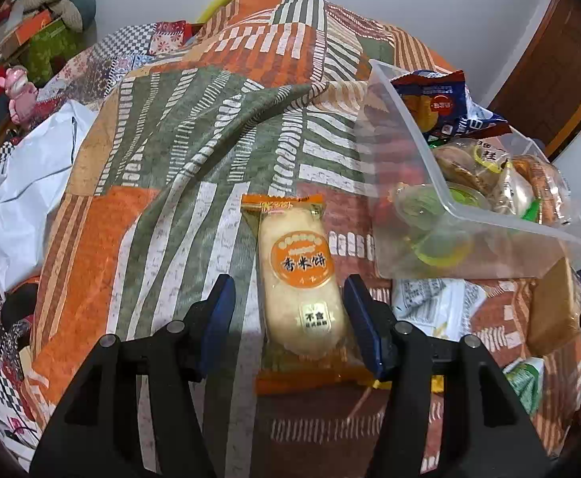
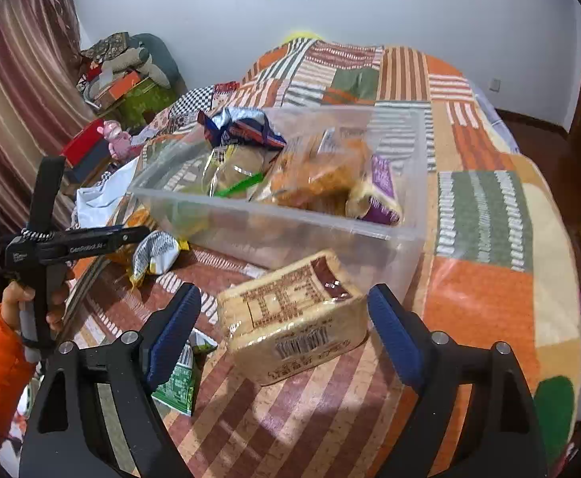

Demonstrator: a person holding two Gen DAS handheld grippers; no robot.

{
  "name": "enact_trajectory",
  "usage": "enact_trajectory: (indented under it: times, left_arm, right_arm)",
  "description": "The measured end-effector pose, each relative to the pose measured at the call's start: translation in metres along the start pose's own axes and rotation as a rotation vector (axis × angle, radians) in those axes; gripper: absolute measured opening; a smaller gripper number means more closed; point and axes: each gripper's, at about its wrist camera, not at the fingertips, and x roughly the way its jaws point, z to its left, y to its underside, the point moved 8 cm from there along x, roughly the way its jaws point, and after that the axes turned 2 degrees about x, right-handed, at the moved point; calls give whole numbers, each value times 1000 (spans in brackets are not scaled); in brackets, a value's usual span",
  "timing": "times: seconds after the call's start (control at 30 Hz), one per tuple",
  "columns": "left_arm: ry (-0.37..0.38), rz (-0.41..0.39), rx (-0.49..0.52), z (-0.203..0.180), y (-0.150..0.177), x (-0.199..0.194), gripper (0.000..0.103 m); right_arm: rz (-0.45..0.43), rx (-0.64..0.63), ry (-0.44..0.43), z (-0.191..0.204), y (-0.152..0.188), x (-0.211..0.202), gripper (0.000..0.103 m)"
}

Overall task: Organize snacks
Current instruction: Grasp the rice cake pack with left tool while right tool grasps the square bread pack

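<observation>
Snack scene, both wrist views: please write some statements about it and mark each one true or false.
1. The rice cracker packet lies between the left gripper fingers. True.
2. The clear plastic bin is empty. False: it already holds several snacks.
3. The right gripper squeezes the tan biscuit pack. False: its pads stand apart from it.
4. The biscuit pack lies outside the bin. True.
</observation>
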Motion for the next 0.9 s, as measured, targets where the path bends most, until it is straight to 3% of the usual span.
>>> enact_trajectory:
  times: [0.27, 0.3, 0.37, 0.43, 0.9]
  left_arm:
    - [-49, -32, 56, -8, -5, 10, 55]
    - [-46, -34, 62, -9, -5, 11, 53]
    - [-20, -33, 81, -12, -5, 10, 39]
    - [-22, -35, 94, -12, -4, 9, 36]
    - [-30, -96, 108, -12, 4, -30, 35]
  right_arm:
    - [53, 40, -11, -6, 8, 16, 88]
    - [57, 44, -11, -6, 9, 17, 88]
    - [59, 52, -7, -7, 11, 18, 88]
    - [56, 61, -13, -8, 12, 18, 88]
    - [9, 57, -7, -6, 9, 6, 84]
